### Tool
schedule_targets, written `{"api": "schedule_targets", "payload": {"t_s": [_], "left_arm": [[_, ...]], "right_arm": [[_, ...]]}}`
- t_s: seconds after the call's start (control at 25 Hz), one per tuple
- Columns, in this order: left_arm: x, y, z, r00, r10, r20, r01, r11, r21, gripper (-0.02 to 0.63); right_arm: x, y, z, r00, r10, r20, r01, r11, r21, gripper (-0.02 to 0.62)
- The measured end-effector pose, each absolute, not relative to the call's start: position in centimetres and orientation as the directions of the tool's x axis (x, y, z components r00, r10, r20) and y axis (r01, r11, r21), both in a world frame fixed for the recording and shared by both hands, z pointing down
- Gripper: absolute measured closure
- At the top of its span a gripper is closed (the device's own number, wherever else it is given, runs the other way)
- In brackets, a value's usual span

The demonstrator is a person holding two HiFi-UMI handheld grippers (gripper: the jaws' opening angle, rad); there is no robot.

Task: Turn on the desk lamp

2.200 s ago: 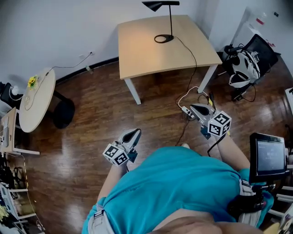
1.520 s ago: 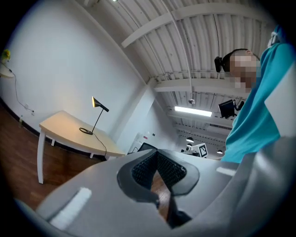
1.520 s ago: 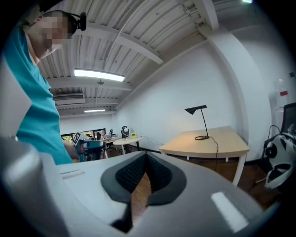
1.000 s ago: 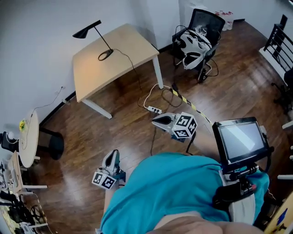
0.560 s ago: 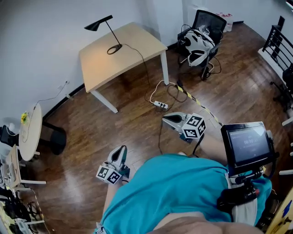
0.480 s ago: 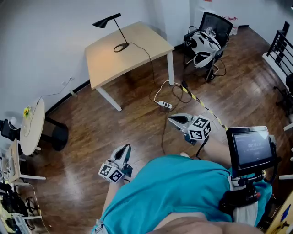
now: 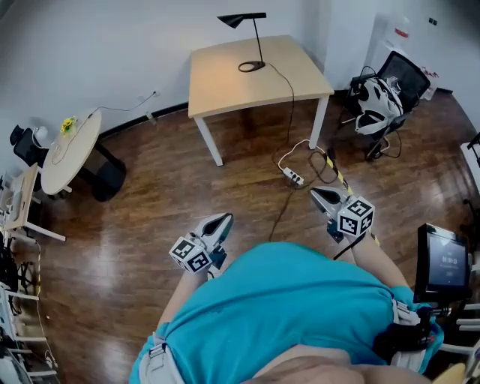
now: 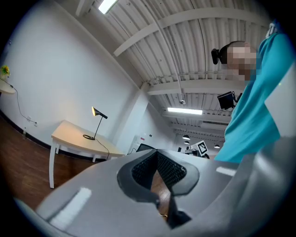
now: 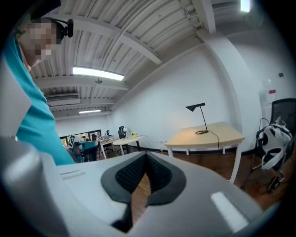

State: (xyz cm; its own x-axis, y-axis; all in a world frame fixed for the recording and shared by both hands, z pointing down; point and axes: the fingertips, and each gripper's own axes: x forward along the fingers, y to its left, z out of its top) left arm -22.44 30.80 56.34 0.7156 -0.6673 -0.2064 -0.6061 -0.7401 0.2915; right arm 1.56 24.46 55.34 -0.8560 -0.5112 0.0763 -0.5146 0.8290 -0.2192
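Left claw and right claw are both closed on nothing. Well apart across the floor stands the desk, the lamp at its far edge. Approach step, I judge: next, walk over until a claw reaches the lamp.

Left gripper jaws closed together, desk lamp standing on table beyond

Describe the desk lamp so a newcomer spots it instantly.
Look to the square light-wood table by the white wall. The desk lamp stands near its back edge: thin black stem, ring base, cone shade. It is the only thing standing on that table.
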Motion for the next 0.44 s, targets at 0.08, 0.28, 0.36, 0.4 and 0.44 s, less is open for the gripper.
{"api": "schedule_targets", "payload": {"t_s": [0.08,0.28,0.36,0.4,0.44], "left_arm": [[-22.2,30.8,55.8,0.708,-0.677,-0.2,-0.617,-0.731,0.291,0.511],[-22.5,31.6,55.6,0.682,-0.702,-0.206,-0.642,-0.71,0.29,0.511],[-22.2,32.4,56.7,0.678,-0.705,-0.208,-0.646,-0.707,0.288,0.511],[-22.1,32.9,57.3,0.676,-0.706,-0.209,-0.648,-0.705,0.287,0.511],[-22.0,33.4,58.0,0.674,-0.708,-0.209,-0.651,-0.704,0.285,0.511]], "right_arm": [[2.1,23.9,54.7,-0.861,-0.504,0.075,-0.507,0.834,-0.22,0.595],[1.7,24.3,55.2,-0.877,-0.473,0.084,-0.479,0.851,-0.216,0.595],[1.8,24.9,56.2,-0.882,-0.463,0.082,-0.47,0.857,-0.211,0.595],[1.8,25.3,56.7,-0.885,-0.459,0.08,-0.465,0.861,-0.207,0.595],[1.9,25.7,57.2,-0.887,-0.455,0.078,-0.46,0.864,-0.202,0.595]]}}
